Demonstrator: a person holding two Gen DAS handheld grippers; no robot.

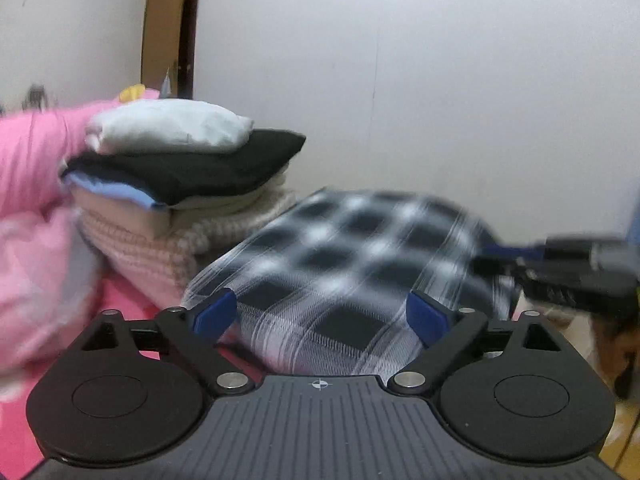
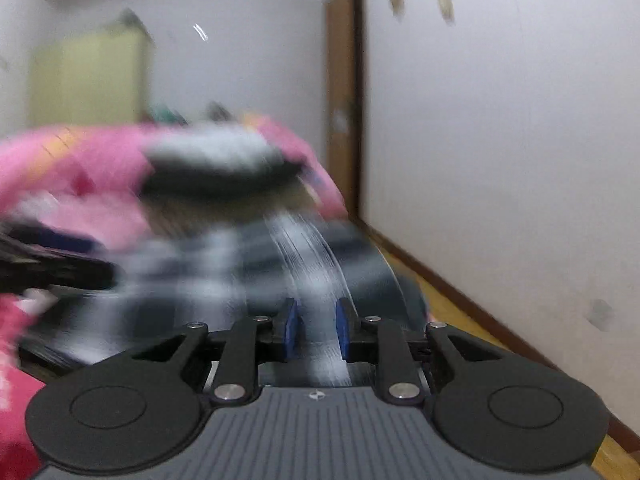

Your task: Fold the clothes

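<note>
The left tool [image 1: 320,314] stands wide, pads clear of the black-and-white checked cloth garment [image 1: 340,264] lying just beyond. The right tool [image 2: 317,330] is narrowed, cloth between its pads; whether it grips is unclear. Far left sits a stack of folded clothes [image 1: 176,172].

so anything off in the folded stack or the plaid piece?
Stack is askew: the black garment overhangs the knit layers below, and the white piece sits off-centre on top. Plaid garment lies humped, not flat. Nothing looks damaged; the right wrist view is too blurred to add more.
</note>
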